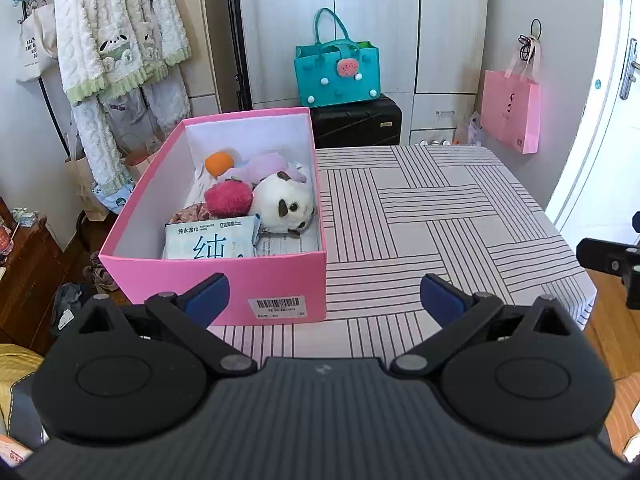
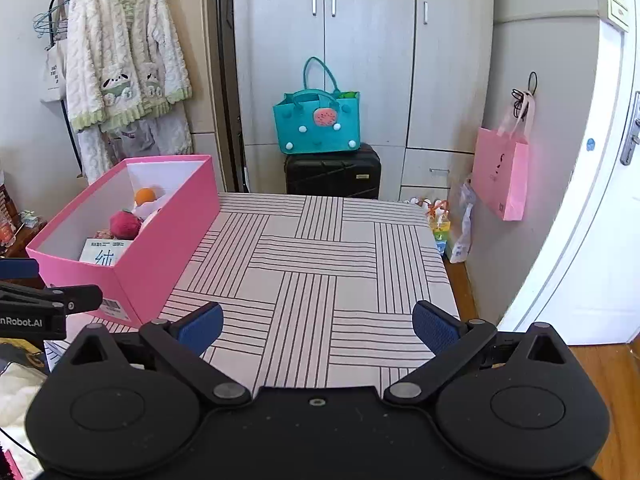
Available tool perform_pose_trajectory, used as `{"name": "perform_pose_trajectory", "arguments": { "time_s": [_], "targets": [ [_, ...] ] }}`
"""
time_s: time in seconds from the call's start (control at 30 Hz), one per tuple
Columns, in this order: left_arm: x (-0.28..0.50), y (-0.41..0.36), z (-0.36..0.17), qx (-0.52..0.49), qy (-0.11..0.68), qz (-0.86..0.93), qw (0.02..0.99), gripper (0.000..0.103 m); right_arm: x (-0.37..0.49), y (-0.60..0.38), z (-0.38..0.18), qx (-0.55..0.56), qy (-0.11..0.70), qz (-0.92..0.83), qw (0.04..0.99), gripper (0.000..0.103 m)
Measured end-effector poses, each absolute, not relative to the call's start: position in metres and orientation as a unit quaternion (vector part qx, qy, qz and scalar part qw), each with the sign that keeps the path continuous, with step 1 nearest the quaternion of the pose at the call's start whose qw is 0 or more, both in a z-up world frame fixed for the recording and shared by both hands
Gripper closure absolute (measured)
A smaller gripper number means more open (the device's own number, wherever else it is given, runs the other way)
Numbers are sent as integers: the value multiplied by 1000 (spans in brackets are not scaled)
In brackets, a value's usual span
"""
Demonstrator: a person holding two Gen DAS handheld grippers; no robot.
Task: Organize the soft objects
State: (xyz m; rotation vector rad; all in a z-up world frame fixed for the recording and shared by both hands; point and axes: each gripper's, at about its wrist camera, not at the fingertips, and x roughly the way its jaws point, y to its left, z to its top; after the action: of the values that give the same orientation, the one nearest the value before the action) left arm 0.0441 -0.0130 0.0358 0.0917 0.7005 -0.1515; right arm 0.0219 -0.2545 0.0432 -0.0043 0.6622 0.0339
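Striped cloth covers the worktop [image 2: 320, 264], which stands before pale wardrobe doors [image 2: 360, 40], a teal felt bag [image 2: 316, 126] on a black suitcase [image 2: 334, 172], and a pink paper bag [image 2: 500, 172] hanging on the wall. At the worktop's left edge sits an open pink box [image 1: 224, 276] that holds the soft things: a white plush toy [image 1: 282, 202], a red plush ball [image 1: 228, 198], an orange ball [image 1: 218, 163], a lilac plush piece [image 1: 264, 166] and a pack of wet wipes [image 1: 212, 240]. The left gripper [image 1: 325, 300] hovers just in front of the box, fingers spread wide and holding nothing. The right gripper [image 2: 318, 326] hangs over the bare cloth, its fingers equally spread and empty.
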Motion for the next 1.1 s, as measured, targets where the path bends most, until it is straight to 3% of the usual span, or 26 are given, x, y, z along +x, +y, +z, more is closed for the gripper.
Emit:
{"name": "perform_pose_trajectory", "arguments": {
  "time_s": [1.1],
  "targets": [
    [35, -21, 36, 61, 327, -77, 940, 0, 6, -253, 37, -2, 292, 15, 956, 1]
  ]
}}
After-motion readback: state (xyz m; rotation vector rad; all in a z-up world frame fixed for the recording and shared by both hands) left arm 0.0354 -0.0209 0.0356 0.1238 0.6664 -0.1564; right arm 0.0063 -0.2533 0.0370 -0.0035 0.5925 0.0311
